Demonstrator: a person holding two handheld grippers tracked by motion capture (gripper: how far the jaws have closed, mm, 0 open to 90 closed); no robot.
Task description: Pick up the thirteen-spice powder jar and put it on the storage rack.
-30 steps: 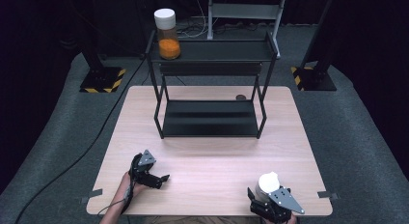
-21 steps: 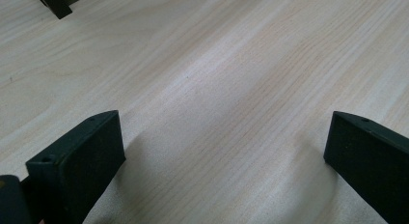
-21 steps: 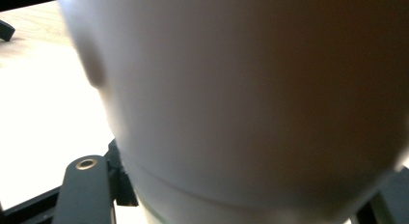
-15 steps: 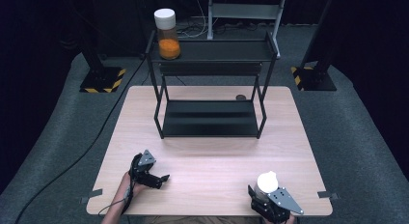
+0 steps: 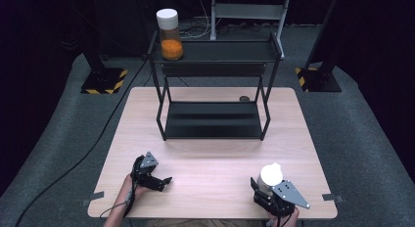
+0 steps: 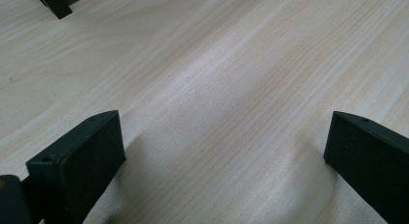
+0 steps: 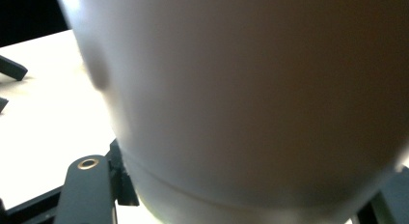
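Right gripper (image 5: pixel 266 182) at near right of the light wooden table (image 5: pixel 215 153), jaws just closed on white rounded plastic container (image 5: pixel 270 174); its own view gives blurred white wall close-up. Left gripper (image 5: pixel 165 180), near left: jaws spread wide, bare wood between.

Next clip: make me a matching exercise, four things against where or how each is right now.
1 jar
2 white bottle
3 left gripper
4 rack

a jaws apart over bare table
b on the rack's top shelf
c clamped in the right gripper
d standing at the table's far side

Pairs: 1-b, 2-c, 3-a, 4-d
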